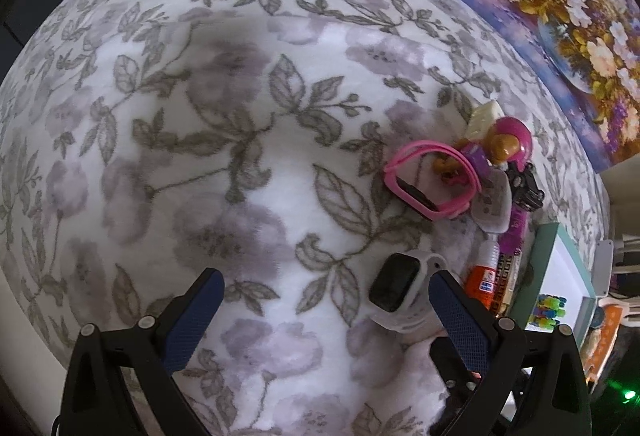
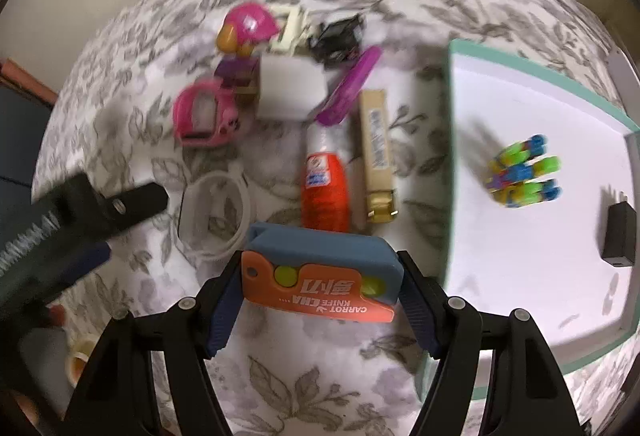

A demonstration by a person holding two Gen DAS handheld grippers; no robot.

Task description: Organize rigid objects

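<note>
The right gripper (image 2: 320,300) holds a toy knife (image 2: 324,272) between its two blue pads; the toy is blue and orange, with the words "CARROT KNIFE" on it, and it hangs above the flowered blanket (image 2: 132,140), just left of the white tray (image 2: 460,140) with the green rim. In the tray lie a bundle of coloured pieces (image 2: 524,170) and a small black block (image 2: 620,236), well apart from each other. On the blanket beyond the knife there are an orange bottle (image 2: 324,192), a gold box (image 2: 376,156), a purple stick (image 2: 348,88), a white cube (image 2: 290,88), a pink watch (image 2: 202,114), a toy figure with pink helmet (image 2: 248,26) and a white watch (image 2: 214,212). The left gripper (image 1: 324,296) is wide open and holds nothing; its right pad is just beside the white watch (image 1: 400,284), whether touching it I cannot tell. A flower painting (image 1: 552,16) leans behind the blanket.
</note>
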